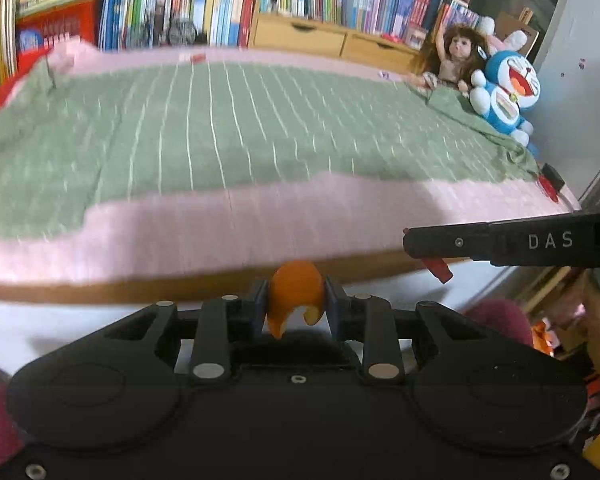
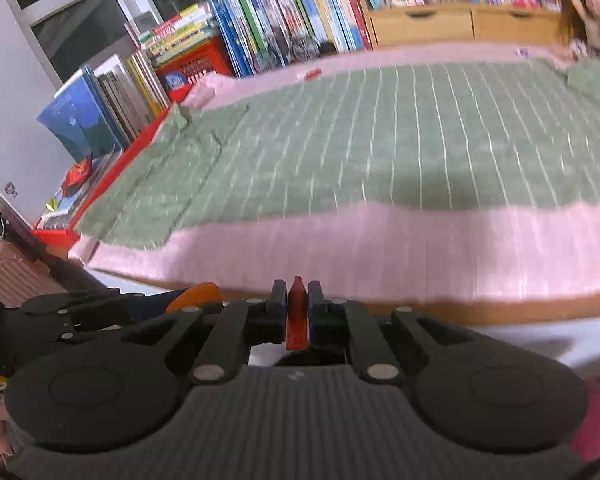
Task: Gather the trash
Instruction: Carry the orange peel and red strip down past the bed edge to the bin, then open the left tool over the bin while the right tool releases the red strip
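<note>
Peel (image 1: 296,298), curled and orange, sits clamped in the left gripper (image 1: 297,300) below the bed (image 1: 220,224) edge; it looks light, soft and tearable, best pinched across its curve. Only this view shows the doll (image 1: 456,56) whole.

Right wrist: right gripper (image 2: 297,308) clenched on a thin red scrap (image 2: 297,312), seemingly stiff and light; books (image 2: 112,100) at the bedside appear only here.

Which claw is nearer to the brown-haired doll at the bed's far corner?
Right. The right claw is on the side of the brown-haired doll; the left claw is beside it, farther away.
</note>
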Tool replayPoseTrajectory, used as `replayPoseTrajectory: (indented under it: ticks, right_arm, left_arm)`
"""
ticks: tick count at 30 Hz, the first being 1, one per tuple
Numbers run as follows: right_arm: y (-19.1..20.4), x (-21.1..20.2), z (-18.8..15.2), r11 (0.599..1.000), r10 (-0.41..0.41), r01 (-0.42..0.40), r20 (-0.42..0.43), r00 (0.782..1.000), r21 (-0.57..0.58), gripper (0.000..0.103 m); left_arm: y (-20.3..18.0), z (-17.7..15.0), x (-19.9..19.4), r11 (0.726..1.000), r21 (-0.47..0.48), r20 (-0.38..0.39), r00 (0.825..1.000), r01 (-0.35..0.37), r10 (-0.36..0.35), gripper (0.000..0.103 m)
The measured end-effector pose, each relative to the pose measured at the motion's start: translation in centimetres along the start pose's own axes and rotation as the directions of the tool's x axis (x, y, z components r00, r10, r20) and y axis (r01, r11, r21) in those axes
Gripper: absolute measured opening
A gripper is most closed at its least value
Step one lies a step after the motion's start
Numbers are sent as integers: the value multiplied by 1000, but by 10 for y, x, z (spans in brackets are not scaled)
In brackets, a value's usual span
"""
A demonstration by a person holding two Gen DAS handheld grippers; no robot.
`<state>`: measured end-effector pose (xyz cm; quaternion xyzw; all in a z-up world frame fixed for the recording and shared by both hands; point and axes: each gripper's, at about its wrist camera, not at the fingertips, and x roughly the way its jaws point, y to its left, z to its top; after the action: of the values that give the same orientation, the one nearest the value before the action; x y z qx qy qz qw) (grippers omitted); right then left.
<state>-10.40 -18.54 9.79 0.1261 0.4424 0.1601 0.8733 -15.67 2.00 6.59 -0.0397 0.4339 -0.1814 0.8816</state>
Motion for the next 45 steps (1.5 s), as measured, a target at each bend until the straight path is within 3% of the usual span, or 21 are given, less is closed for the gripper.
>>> replayPoseTrajectory:
  ticks: [9, 19, 31, 33, 40, 45]
  right_arm:
    - [-27, 46, -47, 996, 2, 12, -150, 989, 94, 14]
    - [-44, 88, -74, 988, -14, 55, -270, 963, 147, 15]
    - [-50, 108, -71, 984, -19, 71, -297, 955, 165, 19]
    - [-51, 107, -71, 984, -17, 69, -298, 954, 165, 21]
    - [-50, 100, -69, 986, -21, 67, -283, 959, 154, 45]
    - [-47, 94, -64, 989, -27, 65, -271, 962, 133, 52]
  left_arm:
    - [5, -45, 45, 1000, -27, -103, 995, -6, 3, 29]
    - [11, -76, 98, 999, -51, -240, 971, -16, 3, 31]
    - [10, -79, 120, 999, -18, -288, 957, -46, 39, 52]
    - [10, -80, 119, 999, -13, -288, 957, -47, 41, 57]
    - [9, -75, 110, 998, -2, -263, 963, -56, 54, 64]
    - [10, -69, 103, 998, -1, -248, 967, -56, 54, 67]
